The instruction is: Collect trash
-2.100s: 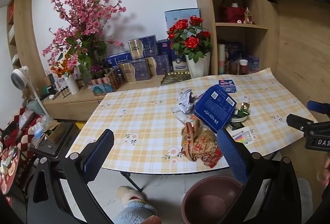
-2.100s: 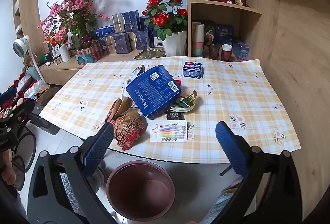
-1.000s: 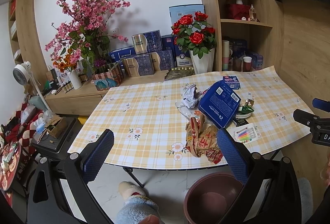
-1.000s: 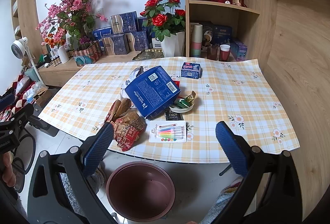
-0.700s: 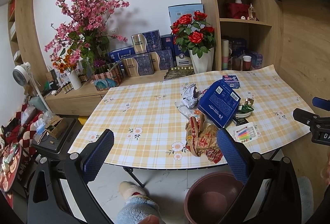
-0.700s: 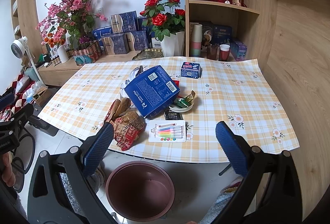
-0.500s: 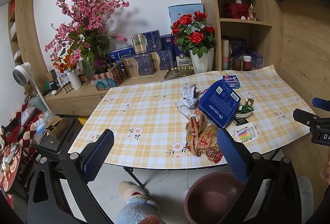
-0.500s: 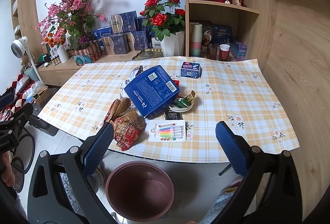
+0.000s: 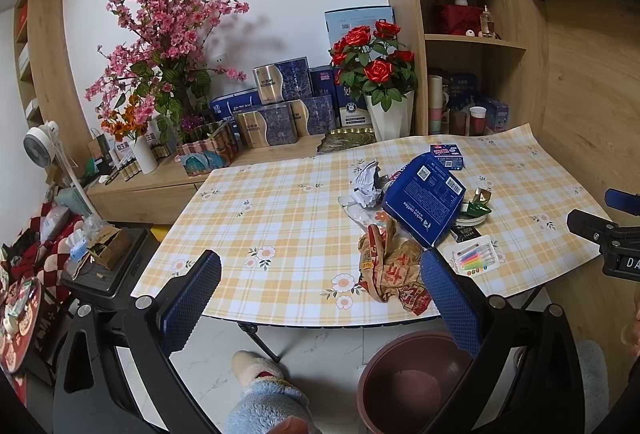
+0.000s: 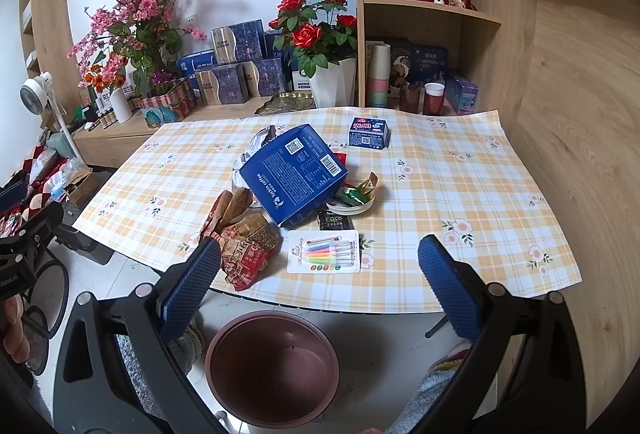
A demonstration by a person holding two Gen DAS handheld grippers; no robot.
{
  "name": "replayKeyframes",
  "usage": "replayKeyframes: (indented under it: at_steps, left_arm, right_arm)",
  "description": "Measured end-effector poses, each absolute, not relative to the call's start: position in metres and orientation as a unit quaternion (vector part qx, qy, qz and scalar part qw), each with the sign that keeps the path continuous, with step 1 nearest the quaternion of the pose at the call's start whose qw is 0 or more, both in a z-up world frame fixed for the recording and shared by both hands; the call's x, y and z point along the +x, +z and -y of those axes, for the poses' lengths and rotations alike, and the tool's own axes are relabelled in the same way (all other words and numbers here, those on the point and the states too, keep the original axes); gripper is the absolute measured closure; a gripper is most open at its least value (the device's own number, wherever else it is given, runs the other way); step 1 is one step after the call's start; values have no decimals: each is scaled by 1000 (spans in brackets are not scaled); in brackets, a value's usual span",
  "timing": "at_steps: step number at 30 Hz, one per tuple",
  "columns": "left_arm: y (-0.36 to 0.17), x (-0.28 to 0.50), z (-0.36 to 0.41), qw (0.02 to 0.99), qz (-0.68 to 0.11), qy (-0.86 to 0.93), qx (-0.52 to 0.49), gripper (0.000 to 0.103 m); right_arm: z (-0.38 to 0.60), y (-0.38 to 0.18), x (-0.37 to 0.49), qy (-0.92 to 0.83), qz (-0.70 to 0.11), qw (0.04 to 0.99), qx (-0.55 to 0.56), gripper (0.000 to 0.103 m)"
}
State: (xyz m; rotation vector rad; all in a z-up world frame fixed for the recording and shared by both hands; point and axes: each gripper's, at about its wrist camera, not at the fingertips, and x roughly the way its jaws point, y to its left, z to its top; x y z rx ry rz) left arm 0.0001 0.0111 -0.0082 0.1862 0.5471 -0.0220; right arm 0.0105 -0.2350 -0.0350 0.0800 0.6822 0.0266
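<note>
Trash lies heaped on the checked tablecloth (image 10: 460, 170): a big blue coffee box (image 10: 294, 174) (image 9: 424, 200), a crumpled red-brown paper bag (image 10: 244, 240) (image 9: 394, 268), crumpled white paper (image 9: 366, 182), a small blue carton (image 10: 369, 133) (image 9: 447, 156), a white dish of green and gold foil wrappers (image 10: 354, 196) and a marker pack (image 10: 325, 251) (image 9: 476, 257). A maroon bin (image 10: 272, 366) (image 9: 414, 380) stands on the floor under the near edge. My left gripper (image 9: 320, 294) and right gripper (image 10: 320, 282) hang open before the table, nothing between their fingers.
Behind the table a low wooden cabinet (image 9: 160, 182) carries pink blossoms (image 9: 160, 46), boxes and a rose vase (image 10: 332, 86). Wooden shelves (image 10: 432, 10) rise at right. A fan (image 9: 40, 148) and clutter sit at left. A slippered foot (image 9: 268, 390) is below.
Both grippers have pulled back slightly from the table over the last two seconds and now hold still. Nothing on the table has moved.
</note>
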Motion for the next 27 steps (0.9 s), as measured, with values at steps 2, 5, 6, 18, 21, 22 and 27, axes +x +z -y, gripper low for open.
replayKeyframes:
  at_steps: [2, 5, 6, 18, 21, 22, 27]
  left_arm:
    - [-9, 0, -11, 958, -270, -12, 92, 5]
    - [-9, -1, -10, 958, -271, -12, 93, 5]
    - [-9, 0, -10, 958, -270, -12, 93, 5]
    - [-18, 0, -9, 955, -278, -13, 97, 5]
    - [-21, 0, -10, 954, -282, -13, 98, 5]
    - [-21, 0, -10, 954, -284, -13, 99, 5]
    - [-26, 7, -15, 950, -299, -20, 89, 5]
  right_arm:
    - [235, -36, 10, 13, -334, 942, 39, 6]
    - [235, -36, 11, 13, -334, 941, 40, 6]
    - [235, -35, 11, 13, -335, 941, 39, 6]
    - [237, -46, 12, 16, -342, 938, 51, 6]
    - [238, -52, 14, 17, -349, 935, 60, 6]
    - [239, -55, 14, 16, -351, 934, 63, 6]
    - [243, -64, 20, 27, -362, 928, 81, 6]
